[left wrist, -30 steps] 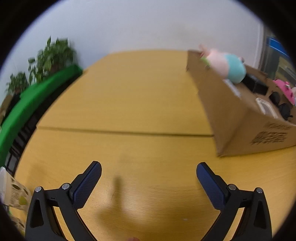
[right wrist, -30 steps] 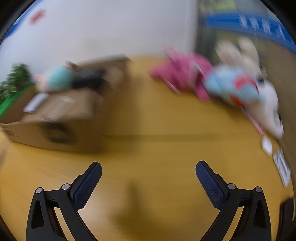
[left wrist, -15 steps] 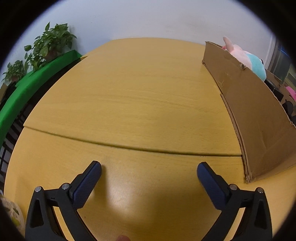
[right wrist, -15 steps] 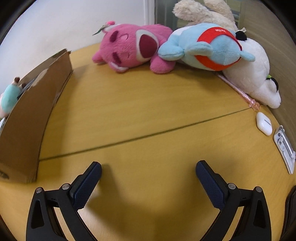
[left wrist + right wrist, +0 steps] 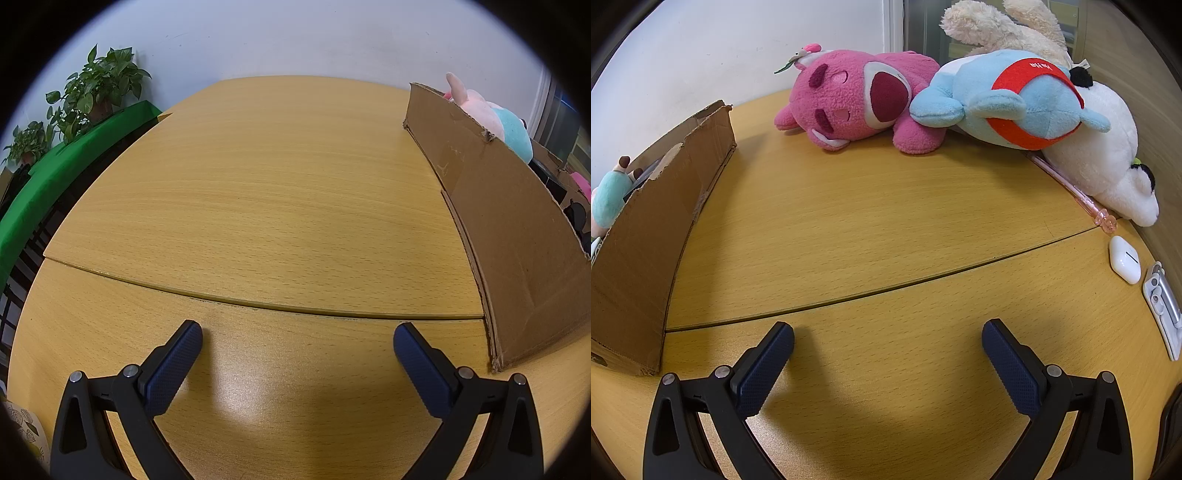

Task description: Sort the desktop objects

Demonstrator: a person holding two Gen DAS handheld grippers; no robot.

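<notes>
A cardboard box (image 5: 509, 221) stands on the wooden table (image 5: 277, 192), at the right in the left wrist view and at the left in the right wrist view (image 5: 653, 221). A pink and teal plush (image 5: 495, 118) sticks out of it. In the right wrist view, a pink plush (image 5: 860, 99), a blue plush with red band (image 5: 1015, 103) and a white plush (image 5: 1108, 155) lie at the table's far side. A pink pen (image 5: 1071, 190), a white earbud case (image 5: 1124, 260) and a white flat device (image 5: 1163, 310) lie at the right. My left gripper (image 5: 297, 345) and right gripper (image 5: 886, 343) are open and empty, low over the table.
Potted plants (image 5: 92, 96) stand on a green ledge (image 5: 55, 184) beyond the table's left edge. A patterned packet (image 5: 29, 435) lies at the lower left corner. A wall runs behind the table. A seam crosses the tabletop (image 5: 886, 284).
Both grippers dropped lower toward the table and moved forward. The right view swung from the box to the plush toys and steadied. Jaws stayed open.
</notes>
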